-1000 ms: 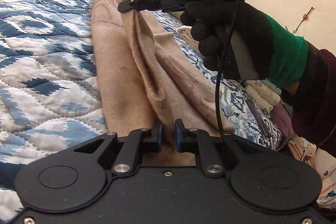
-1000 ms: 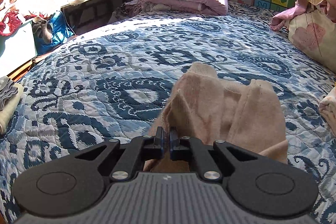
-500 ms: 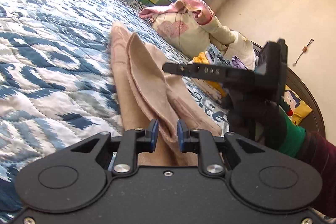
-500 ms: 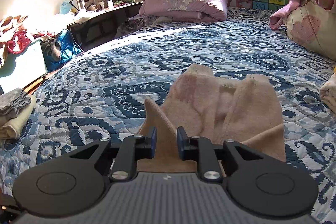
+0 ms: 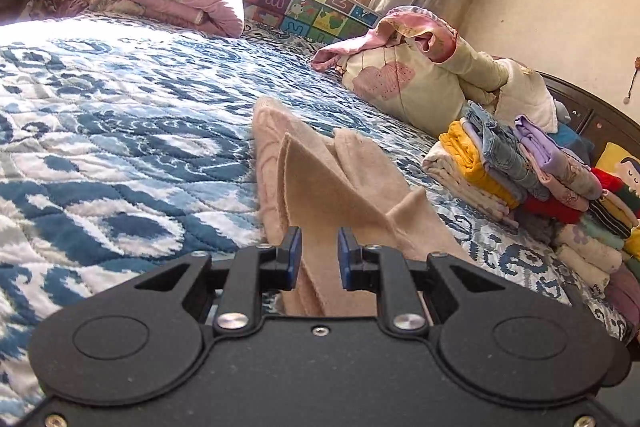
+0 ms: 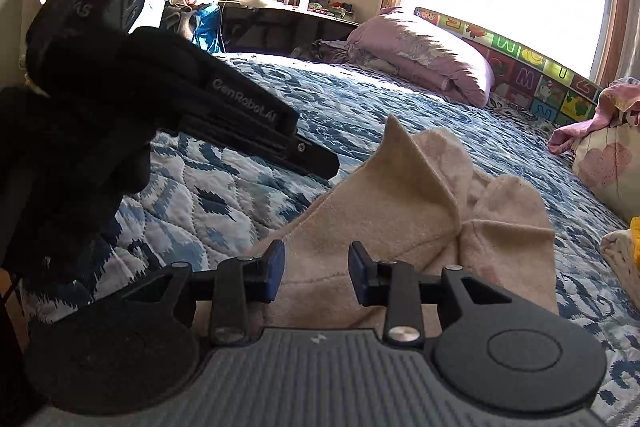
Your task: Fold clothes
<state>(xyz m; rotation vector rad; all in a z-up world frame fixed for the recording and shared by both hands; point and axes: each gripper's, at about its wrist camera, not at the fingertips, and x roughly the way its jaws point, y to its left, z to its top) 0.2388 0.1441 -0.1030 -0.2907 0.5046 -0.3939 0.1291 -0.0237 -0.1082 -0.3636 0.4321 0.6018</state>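
The tan cloth (image 5: 332,183) lies bunched on the blue quilt (image 5: 120,131), with corners poking up. The left gripper (image 5: 319,253) has its tongs apart, and a fold of cloth stands between them. The right gripper (image 6: 316,269) is wide apart too, just above the cloth. Folded clothes (image 5: 532,171) are stacked at three o'clock.

The left gripper (image 6: 320,163) has "GenRobot.AI" on its side. The letter mat (image 5: 296,3) shows "W" and "M".
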